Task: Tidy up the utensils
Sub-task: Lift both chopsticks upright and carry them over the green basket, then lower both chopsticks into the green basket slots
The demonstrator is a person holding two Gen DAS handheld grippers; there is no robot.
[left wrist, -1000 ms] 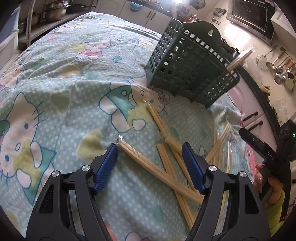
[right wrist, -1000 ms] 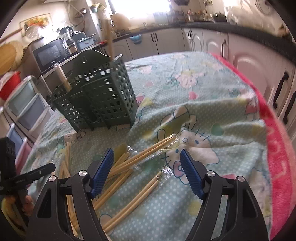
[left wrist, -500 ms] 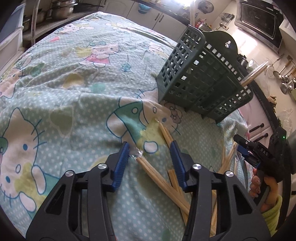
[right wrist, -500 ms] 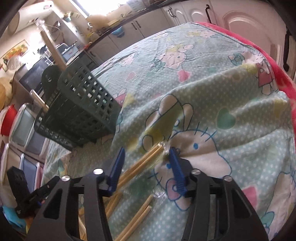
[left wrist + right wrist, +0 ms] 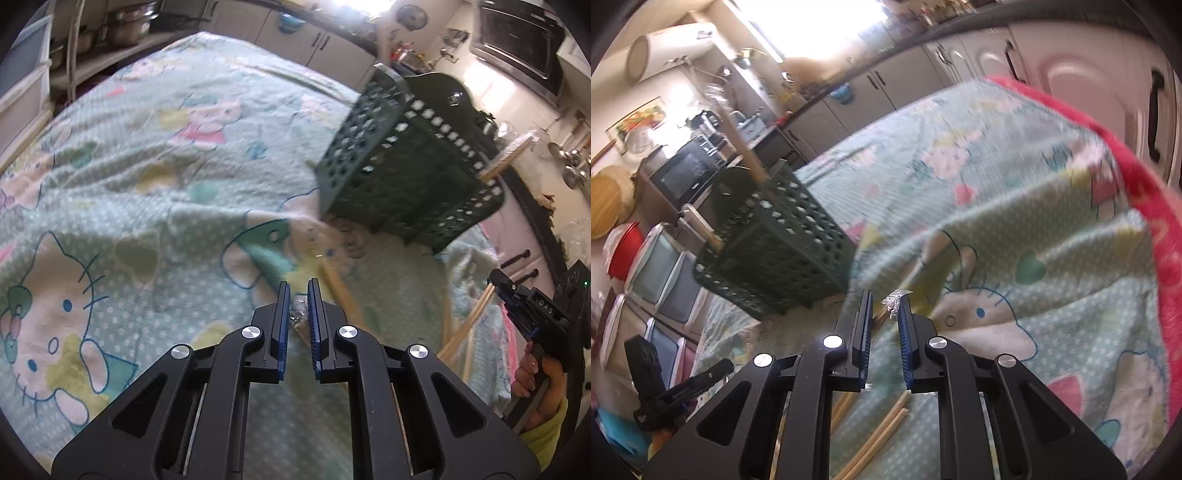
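The left tool (image 5: pixel 299 295) has its jaws pressed nearly together on the crinkly wrapper end of a pair of chopsticks (image 5: pixel 300 320), low on the cartoon-print cloth (image 5: pixel 147 177) that covers the tabletop. Beside it another wrapped pair (image 5: pixel 341 291) lies flat, and more sticks (image 5: pixel 467 325) fan out nearer the right edge. These look light and stiff, thin wood in slick clear film (the film is what I would mistrust), so a hold on the wood just behind the wrapper tip seems safer than on the loose plastic alone. Beyond them, toward the far right, stands the dark green lattice basket (image 5: pixel 399 173), already with a few sticks poking out of it.

The right tool (image 5: pixel 884 306) is closing on its own wrapped pair (image 5: pixel 895 301), the crumpled film tip showing between the blue pads; more pairs (image 5: pixel 882 432) lie under it. The cloth is soft and rumpled, with a pink edge (image 5: pixel 1160 229). Around it is a kitchen: pale cabinets (image 5: pixel 1071 74), a microwave (image 5: pixel 683 177), stacked drawers (image 5: pixel 661 273).
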